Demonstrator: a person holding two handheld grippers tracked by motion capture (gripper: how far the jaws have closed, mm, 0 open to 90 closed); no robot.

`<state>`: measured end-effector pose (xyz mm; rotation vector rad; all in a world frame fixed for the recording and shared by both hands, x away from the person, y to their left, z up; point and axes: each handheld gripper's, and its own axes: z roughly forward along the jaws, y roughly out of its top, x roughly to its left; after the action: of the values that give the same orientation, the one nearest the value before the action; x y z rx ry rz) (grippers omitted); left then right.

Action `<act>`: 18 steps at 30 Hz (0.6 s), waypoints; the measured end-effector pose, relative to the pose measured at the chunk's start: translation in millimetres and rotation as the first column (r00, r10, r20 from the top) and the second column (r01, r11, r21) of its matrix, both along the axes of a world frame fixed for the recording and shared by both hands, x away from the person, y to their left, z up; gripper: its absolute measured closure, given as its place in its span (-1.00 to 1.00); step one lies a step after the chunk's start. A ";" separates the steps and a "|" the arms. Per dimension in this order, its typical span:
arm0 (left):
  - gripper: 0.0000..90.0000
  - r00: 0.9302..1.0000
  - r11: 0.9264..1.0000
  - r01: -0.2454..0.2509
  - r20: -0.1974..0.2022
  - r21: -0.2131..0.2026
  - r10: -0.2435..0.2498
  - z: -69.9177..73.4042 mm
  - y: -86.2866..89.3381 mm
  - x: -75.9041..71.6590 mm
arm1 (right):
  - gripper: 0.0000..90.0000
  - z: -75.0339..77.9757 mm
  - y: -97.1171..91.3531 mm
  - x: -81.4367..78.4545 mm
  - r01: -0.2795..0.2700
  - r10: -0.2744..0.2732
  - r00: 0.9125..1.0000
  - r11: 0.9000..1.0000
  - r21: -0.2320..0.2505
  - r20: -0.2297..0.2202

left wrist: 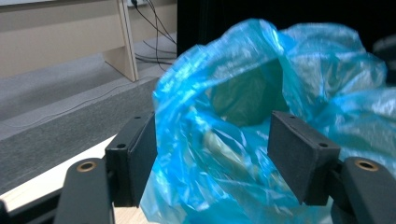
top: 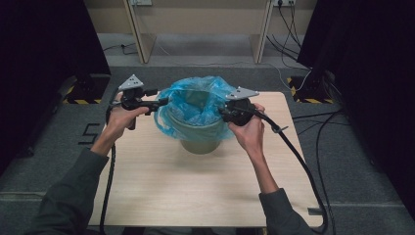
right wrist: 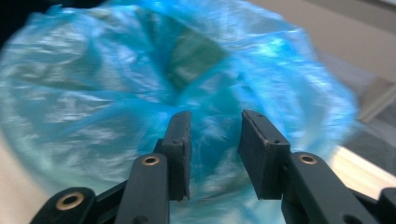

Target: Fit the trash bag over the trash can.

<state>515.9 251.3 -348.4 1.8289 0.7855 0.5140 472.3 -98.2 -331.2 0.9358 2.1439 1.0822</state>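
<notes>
Fitting blue bag over green bin near table's far edge, midway. Left gripper spread wide, film between jaws but unpinched; right gripper narrower, also gapped. Best pinch the rim on opposite sides, pull down evenly. Bin holds just the liner.

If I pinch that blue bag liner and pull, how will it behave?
The blue bag liner looks thin and crinkled, so it will probably stretch, slip or tear. It drapes loosely over the green bin, so pulling may lift it off. The bin looks light and might tip.
</notes>
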 end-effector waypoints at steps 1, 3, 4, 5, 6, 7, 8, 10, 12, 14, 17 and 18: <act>-0.28 1.000 1.000 0.000 -0.002 0.002 0.000 -0.6 -1.2 -1.9 | 0.45 0.1 -2.4 2.1 0.016 -0.015 1.000 1.000 -0.009 0.008; -0.28 1.000 1.000 0.017 0.002 0.014 -0.017 -2.1 -5.2 -8.6 | 0.38 -0.7 -6.3 7.1 0.037 -0.037 0.999 0.999 -0.002 -0.001; -0.28 1.000 1.000 0.017 0.002 0.014 -0.017 -2.1 -5.2 -8.6 | 0.32 -1.3 -7.9 9.9 0.051 -0.051 0.999 0.999 -0.009 -0.004; -0.28 1.000 0.999 0.019 0.017 0.040 -0.019 -3.2 -8.4 -13.8 | 0.30 -2.4 -9.1 12.7 0.064 -0.064 0.998 0.998 -0.013 -0.009; -0.28 1.000 0.999 0.013 0.026 0.052 -0.014 -4.1 -10.4 -17.2 | 0.28 -3.4 -9.9 14.7 0.071 -0.071 0.997 0.997 -0.016 -0.013; -0.28 0.999 0.998 0.014 0.030 0.059 -0.015 -4.7 -11.8 -19.6 | 0.27 -5.4 -11.3 18.5 0.080 -0.081 0.997 0.997 -0.011 -0.018; -0.28 0.999 0.998 0.017 0.033 0.061 -0.019 -5.2 -12.8 -21.4 | 0.27 -6.7 -12.2 21.7 0.081 -0.081 0.996 0.997 0.008 -0.030; -0.28 0.999 0.998 0.023 0.036 0.058 -0.025 -6.2 -14.5 -24.1 | 0.28 -7.5 -12.6 24.2 0.077 -0.077 0.996 0.997 0.016 -0.037; -0.28 0.999 0.998 0.033 0.038 0.050 -0.035 -7.7 -17.1 -28.2 | 0.29 -10.3 -15.9 36.0 0.069 -0.067 0.997 0.997 0.040 -0.045; -0.28 0.998 0.998 0.042 0.046 0.046 -0.044 -9.2 -21.6 -34.9 | 0.29 -11.9 -19.4 45.2 0.066 -0.061 0.996 0.995 0.075 -0.062; -0.28 0.997 0.998 0.049 0.054 0.045 -0.051 -9.6 -27.6 -40.5 | 0.26 -12.6 -24.0 58.5 0.062 -0.054 0.996 0.992 0.107 -0.075; -0.29 0.997 0.998 0.049 0.054 0.045 -0.051 -9.6 -27.6 -40.5 | 0.22 -12.4 -24.8 61.0 0.061 -0.052 0.996 0.992 0.109 -0.078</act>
<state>475.4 223.7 -358.0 1.8624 0.6946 0.5509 533.3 -122.9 -343.7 1.0979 2.1214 1.1652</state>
